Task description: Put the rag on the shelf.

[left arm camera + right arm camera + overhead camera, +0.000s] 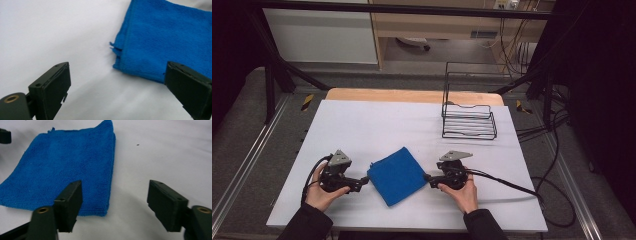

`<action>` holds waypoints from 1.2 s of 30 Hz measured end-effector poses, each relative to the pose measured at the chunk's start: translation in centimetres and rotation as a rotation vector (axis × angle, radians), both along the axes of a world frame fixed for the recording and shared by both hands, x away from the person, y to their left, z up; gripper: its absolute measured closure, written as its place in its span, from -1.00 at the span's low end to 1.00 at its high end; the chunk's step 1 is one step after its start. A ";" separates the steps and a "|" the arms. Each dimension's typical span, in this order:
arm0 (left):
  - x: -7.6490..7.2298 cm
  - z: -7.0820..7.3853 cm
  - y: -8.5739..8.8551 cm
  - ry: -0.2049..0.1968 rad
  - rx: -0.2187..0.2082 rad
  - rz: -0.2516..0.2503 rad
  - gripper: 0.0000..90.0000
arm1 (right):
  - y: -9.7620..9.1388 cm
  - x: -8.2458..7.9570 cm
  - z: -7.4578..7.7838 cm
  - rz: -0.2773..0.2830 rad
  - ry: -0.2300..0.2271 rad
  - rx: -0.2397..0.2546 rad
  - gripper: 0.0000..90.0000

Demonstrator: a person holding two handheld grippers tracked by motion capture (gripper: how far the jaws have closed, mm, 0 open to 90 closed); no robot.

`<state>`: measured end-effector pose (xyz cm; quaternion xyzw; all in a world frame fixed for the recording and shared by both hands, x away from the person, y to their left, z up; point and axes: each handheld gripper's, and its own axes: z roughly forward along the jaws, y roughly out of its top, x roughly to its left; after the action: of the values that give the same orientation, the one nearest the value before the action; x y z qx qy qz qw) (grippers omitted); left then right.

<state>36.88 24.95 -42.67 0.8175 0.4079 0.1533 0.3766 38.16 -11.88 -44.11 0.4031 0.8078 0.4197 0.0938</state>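
Observation:
A folded blue cloth [397,175] lies flat on the white tabletop [377,125], near the front. My left gripper [362,182] is just left of it, held low by a hand, tips close to the cloth's left corner. In the left gripper view the gripper [115,92] stands open, and the cloth [170,37] lies ahead and to the right, its edge near the right jaw. My right gripper [428,178] sits just right of the cloth. In the right gripper view it [115,202] is open, with the cloth [62,170] ahead-left and a corner by the left jaw.
A black wire rack [469,122] stands at the back right of the table. Cables [512,185] trail from the right gripper over the table's right edge. A wooden board edge [412,95] runs along the back.

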 end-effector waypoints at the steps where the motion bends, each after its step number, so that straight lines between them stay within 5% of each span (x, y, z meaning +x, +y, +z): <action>1: 0.0 0.0 0.1 -0.004 -0.004 0.011 -0.83 | 0.3 -0.1 -0.4 -0.003 0.010 0.001 -0.09; 12: -0.1 0.0 0.0 -0.018 -0.003 0.013 -0.80 | 0.7 -0.4 -1.1 -0.052 0.092 -0.014 0.43; 19: -0.1 0.0 -0.1 -0.009 -0.016 0.013 -0.70 | 0.7 -0.4 -1.0 -0.047 0.139 0.023 0.92; 24: 0.2 0.5 -0.3 -0.026 -0.052 0.014 -0.57 | 0.3 -0.3 -0.3 -0.037 0.150 0.026 0.96; 28: 1.1 1.4 -1.4 -0.045 -0.039 0.005 -0.26 | 0.0 -0.2 0.2 -0.029 0.155 0.019 0.96; 36: 3.6 -0.6 -3.8 0.097 0.039 -0.054 0.33 | -0.3 -0.2 0.6 -0.028 0.145 -0.004 0.96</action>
<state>40.45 21.12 -43.27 0.8419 0.4002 0.1111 0.3446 37.98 -12.21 -43.50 0.4435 0.8077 0.3863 0.0418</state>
